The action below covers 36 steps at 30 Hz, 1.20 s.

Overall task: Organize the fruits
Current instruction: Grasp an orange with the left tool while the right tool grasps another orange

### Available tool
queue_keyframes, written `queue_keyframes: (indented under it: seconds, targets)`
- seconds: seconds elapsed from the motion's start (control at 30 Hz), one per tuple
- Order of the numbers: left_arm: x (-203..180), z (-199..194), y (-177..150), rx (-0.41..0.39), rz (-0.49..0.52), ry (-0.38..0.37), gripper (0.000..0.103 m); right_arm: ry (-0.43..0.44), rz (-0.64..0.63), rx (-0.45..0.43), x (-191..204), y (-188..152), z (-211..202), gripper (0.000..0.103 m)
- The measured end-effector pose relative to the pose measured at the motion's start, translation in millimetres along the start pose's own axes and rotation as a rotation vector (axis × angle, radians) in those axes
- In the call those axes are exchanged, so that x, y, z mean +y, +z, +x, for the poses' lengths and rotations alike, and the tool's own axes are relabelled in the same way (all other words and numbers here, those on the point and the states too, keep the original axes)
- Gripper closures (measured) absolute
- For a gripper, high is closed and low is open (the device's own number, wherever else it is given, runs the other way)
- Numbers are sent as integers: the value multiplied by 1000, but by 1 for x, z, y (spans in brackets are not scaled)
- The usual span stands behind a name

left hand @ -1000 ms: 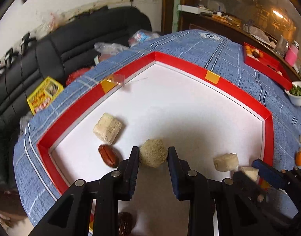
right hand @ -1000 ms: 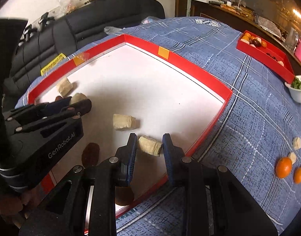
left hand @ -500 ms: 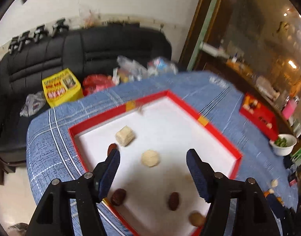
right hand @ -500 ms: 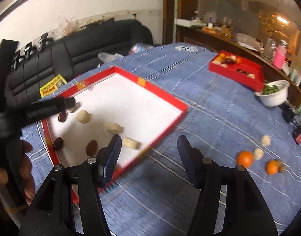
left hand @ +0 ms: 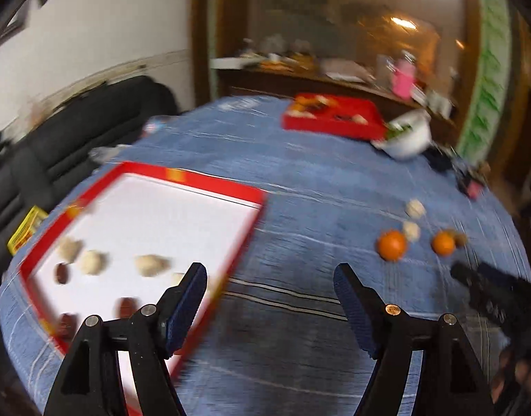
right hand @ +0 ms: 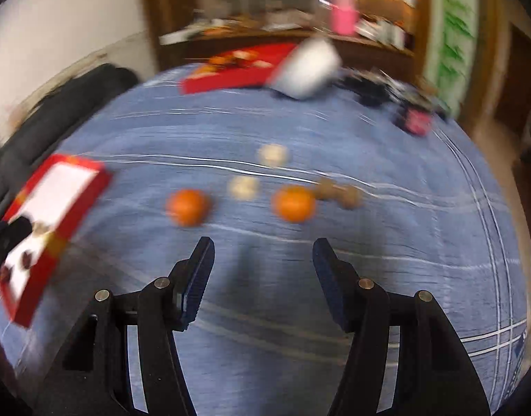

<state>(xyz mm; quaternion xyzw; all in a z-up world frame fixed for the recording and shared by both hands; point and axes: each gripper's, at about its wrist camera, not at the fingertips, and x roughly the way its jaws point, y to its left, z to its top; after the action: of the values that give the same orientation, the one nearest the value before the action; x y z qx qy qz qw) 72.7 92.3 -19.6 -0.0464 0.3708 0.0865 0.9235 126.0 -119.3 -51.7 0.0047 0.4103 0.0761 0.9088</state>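
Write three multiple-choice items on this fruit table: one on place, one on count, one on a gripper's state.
1. The two oranges lie: A in the white tray; B on the blue cloth; C in the bowl.
2. Oranges in the right wrist view: A one; B two; C four.
3. The right gripper is: A open and empty; B shut on an orange; C shut on a date.

B: orange and second orange rest on the blue cloth, outside the white tray.
B: two show.
A: right gripper has nothing between its apart jaws.
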Motion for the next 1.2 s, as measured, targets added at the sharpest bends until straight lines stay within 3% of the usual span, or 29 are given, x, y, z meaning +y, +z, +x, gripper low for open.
queue_keyframes:
  seconds: [0.13,0.5,0.6,0.67,0.77,0.8,0.97,1.2]
  targets:
    - [-29,17,0,24,50,-17,29,-11,13,43,-20,8,20,44]
    - [-80,66,16,87,78,-122,29,-42,-27,69,-15,32,60,44]
    - [-97,81,21,94,97,-142,29,3,-21,68,-21,32,61,63]
    - [-104,90,22,109,111,-156,33,11,-35,60,-22,30,56,66]
    - [-110,105,19,148,135,-140,53,15,-27,41,-27,28,46,67]
    - [-113,105,19,143,150,-141,69,16,-24,37,-29,27,43,67]
    - [-116,94,12,139,205,-145,70,26,-25,17,-33,23,30,73]
    - [-99,63,2,105,177,-149,70,39,-37,-5,-31,11,8,75]
